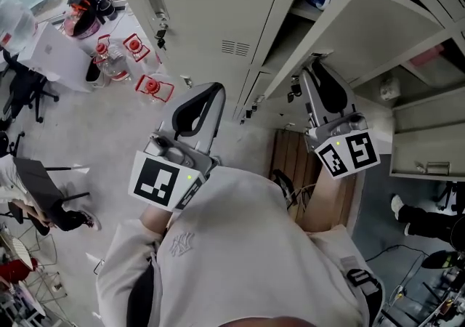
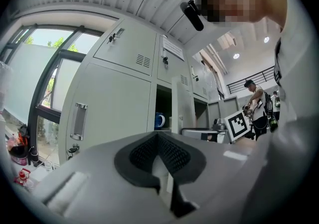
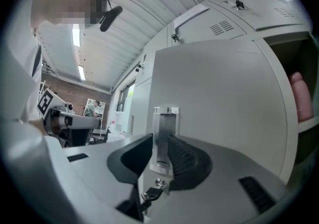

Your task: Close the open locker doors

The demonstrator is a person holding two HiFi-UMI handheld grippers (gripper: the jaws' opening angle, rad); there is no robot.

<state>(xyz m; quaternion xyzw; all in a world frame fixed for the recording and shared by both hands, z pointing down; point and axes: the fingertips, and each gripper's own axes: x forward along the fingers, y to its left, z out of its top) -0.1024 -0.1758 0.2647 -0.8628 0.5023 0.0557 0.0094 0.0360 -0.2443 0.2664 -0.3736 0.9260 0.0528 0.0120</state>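
Evidently the open locker door (image 1: 363, 24), standing out at the head view's upper right, is stiff, light sheet metal, best pushed near its recessed handle (image 3: 163, 131), which the right gripper's (image 3: 160, 143) parted jaws frame, while the left gripper (image 2: 158, 138) is pinched together, empty.

We counted two grippers, the left gripper (image 1: 205, 97) and the right gripper (image 1: 323, 75), each carrying one marker cube (image 1: 156, 180). At least two locker doors stood open, an upper door (image 1: 363, 27) and a lower door (image 1: 425, 136). There were one blue mug (image 2: 159, 120), one pink object (image 3: 303, 99) and three red-capped containers (image 1: 151, 86).
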